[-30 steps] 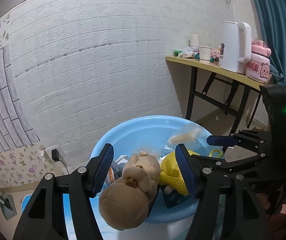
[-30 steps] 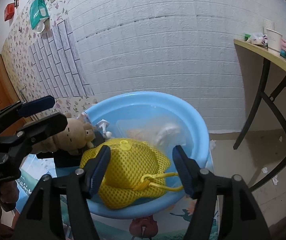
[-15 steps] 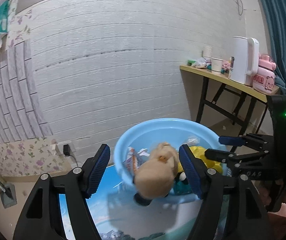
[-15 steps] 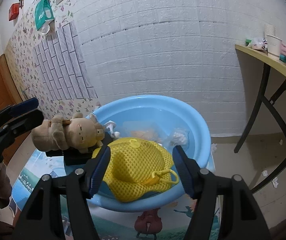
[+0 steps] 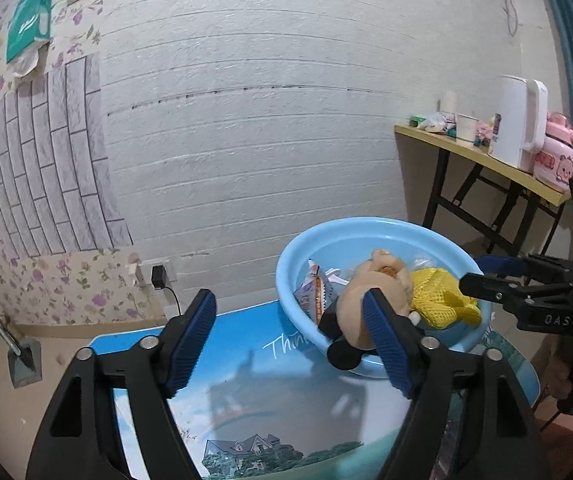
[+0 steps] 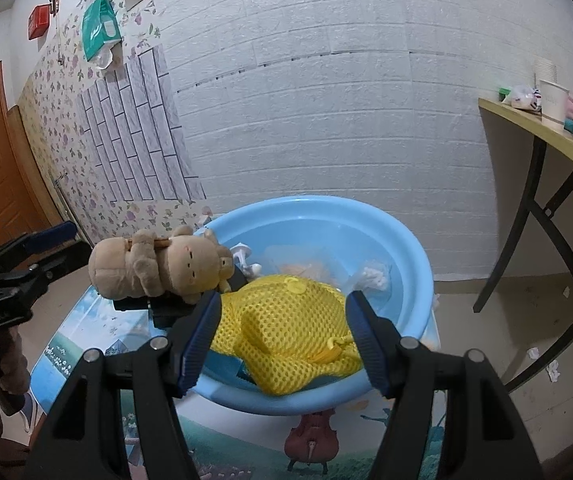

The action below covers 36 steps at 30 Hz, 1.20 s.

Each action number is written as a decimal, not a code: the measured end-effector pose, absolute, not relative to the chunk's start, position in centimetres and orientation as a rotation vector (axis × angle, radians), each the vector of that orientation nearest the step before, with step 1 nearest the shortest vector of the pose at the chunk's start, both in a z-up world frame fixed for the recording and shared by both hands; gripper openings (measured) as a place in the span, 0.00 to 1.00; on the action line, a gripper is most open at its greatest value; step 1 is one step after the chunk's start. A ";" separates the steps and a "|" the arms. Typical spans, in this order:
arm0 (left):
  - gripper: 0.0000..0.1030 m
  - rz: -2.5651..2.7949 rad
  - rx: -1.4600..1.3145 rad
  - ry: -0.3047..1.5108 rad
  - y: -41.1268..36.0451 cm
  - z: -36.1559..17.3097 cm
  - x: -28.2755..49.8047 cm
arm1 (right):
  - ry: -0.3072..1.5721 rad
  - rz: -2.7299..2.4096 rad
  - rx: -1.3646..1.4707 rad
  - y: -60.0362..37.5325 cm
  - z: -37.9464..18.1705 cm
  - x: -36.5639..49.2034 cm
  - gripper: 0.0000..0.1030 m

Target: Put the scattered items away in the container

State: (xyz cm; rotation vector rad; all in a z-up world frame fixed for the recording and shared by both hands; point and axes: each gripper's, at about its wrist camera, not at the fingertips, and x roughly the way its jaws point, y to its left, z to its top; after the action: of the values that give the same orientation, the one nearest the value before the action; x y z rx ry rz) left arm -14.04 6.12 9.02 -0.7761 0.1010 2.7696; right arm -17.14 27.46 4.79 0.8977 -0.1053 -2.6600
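Right wrist view was the only one that showed the yellow mesh bag [image 6: 286, 332] properly: it filled the near side of the blue basin [image 6: 414, 248], sitting between the spread fingers of the right gripper [image 6: 284, 336], pads not touching it. The left gripper [image 5: 292, 340] had its jaws opening with nothing between them. The plush toy [image 5: 370, 292] lay across the basin's left rim, partly behind that gripper's right finger.

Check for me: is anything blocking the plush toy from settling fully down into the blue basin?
Yes. The plush toy lies across the blue basin's near-left rim, propped on a black item and crowded by the yellow mesh bag. The left hand-held gripper, jaws opening, holds nothing.
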 end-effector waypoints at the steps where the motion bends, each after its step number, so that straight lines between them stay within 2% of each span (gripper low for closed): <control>1: 0.76 2.769 -0.777 0.092 6.0 8.9 -14.2 | -0.104 -2.660 0.901 27.4 4.8 -17.1 0.62; 16: 0.77 2.722 -0.773 0.180 9.1 8.1 -15.6 | -0.095 -2.659 0.914 27.4 4.6 -16.9 0.62; 17: 0.79 2.721 -0.773 0.177 9.1 8.2 -15.5 | -0.093 -2.662 0.911 27.4 4.7 -16.8 0.62; 19: 0.89 2.721 -0.774 0.165 8.8 8.4 -15.4 | -0.091 -2.666 0.909 27.4 4.8 -16.7 0.63; 22: 0.95 2.728 -0.780 0.134 8.4 8.8 -15.1 | -0.091 -2.671 0.911 27.3 5.0 -16.4 0.62; 32: 0.99 2.755 -0.922 0.037 6.6 10.1 -14.2 | -0.105 -2.679 0.960 26.5 5.7 -15.7 0.63; 36: 1.00 2.770 -0.953 0.035 6.0 10.2 -13.6 | -0.128 -2.701 0.961 26.4 6.2 -15.3 0.76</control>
State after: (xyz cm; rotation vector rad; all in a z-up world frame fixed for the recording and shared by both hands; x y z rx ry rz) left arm -13.63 6.02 10.23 -0.9534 0.0354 2.7699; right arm -15.29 26.44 6.21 0.9614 -0.1283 -2.7013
